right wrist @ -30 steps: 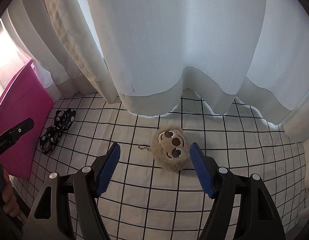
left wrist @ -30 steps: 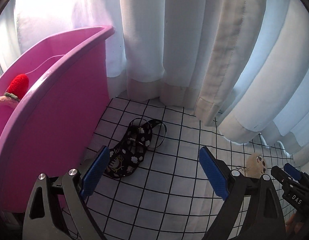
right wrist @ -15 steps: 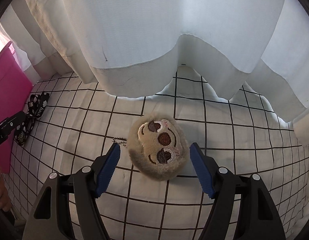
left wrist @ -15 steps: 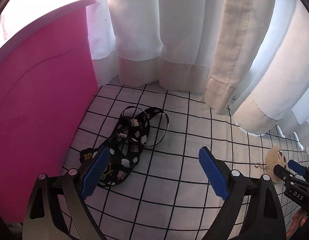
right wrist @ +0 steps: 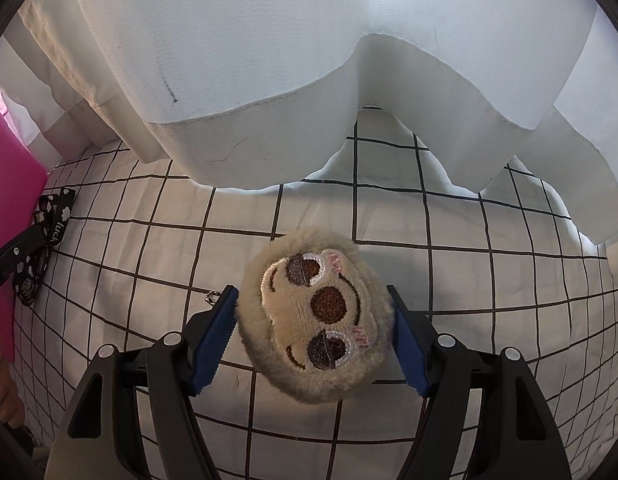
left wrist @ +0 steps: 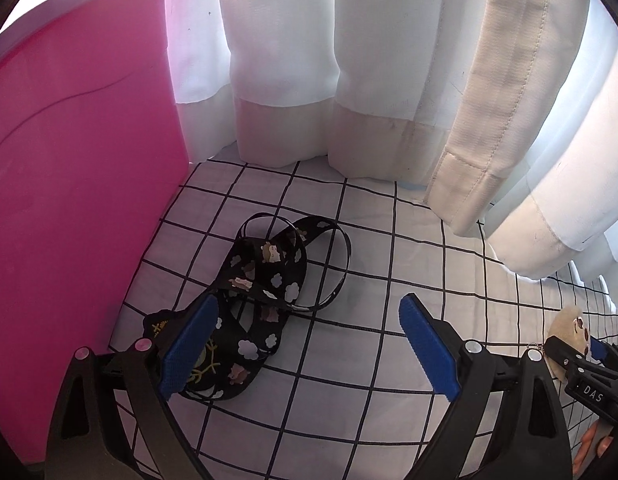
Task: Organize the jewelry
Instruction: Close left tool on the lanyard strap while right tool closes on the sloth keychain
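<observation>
Both claws lowered: left claw (left wrist: 305, 348) apart, one strap (left wrist: 265, 280); right claw (right wrist: 311, 340) straddling one plush (right wrist: 317, 320), unclamped.

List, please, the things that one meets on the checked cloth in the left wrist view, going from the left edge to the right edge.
pink bin → black patterned strap → plush sloth face charm

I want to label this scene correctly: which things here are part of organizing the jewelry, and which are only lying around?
Part of the job:
- plush sloth keychain, between the right claw's pads
- black patterned lanyard, under the open left claw
- pink bin, probably the container

Only around:
- white curtains
- grid-pattern sheet
</observation>
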A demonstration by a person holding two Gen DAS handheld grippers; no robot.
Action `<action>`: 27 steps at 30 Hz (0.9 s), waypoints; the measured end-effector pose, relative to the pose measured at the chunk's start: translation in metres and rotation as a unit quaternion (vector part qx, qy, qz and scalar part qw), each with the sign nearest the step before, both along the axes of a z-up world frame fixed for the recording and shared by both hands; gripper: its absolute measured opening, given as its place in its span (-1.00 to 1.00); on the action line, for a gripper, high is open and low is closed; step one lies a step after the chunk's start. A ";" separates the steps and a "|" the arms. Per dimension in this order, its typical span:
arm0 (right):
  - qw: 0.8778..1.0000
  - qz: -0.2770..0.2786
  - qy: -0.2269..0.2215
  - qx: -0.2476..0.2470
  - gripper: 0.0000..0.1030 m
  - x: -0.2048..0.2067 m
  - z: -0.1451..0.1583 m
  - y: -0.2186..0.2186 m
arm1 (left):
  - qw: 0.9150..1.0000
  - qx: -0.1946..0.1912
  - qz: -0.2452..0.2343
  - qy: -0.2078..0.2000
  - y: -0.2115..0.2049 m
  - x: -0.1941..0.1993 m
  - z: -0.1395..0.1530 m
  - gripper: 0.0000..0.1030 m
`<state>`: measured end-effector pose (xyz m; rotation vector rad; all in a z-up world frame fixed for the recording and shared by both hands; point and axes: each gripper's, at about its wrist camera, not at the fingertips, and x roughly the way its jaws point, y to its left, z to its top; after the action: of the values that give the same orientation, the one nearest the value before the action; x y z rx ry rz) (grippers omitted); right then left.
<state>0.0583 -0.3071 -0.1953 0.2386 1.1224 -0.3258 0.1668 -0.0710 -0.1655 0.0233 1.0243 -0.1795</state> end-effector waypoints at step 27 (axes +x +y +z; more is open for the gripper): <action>1.000 -0.002 -0.006 -0.014 0.42 0.016 -0.015 0.000 | 0.999 0.048 0.016 0.016 0.004 0.031 -0.044 0.80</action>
<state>0.0746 -0.3069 -0.2107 0.2183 1.1041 -0.3430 0.1973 -0.0673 -0.2092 0.0921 1.0647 -0.1022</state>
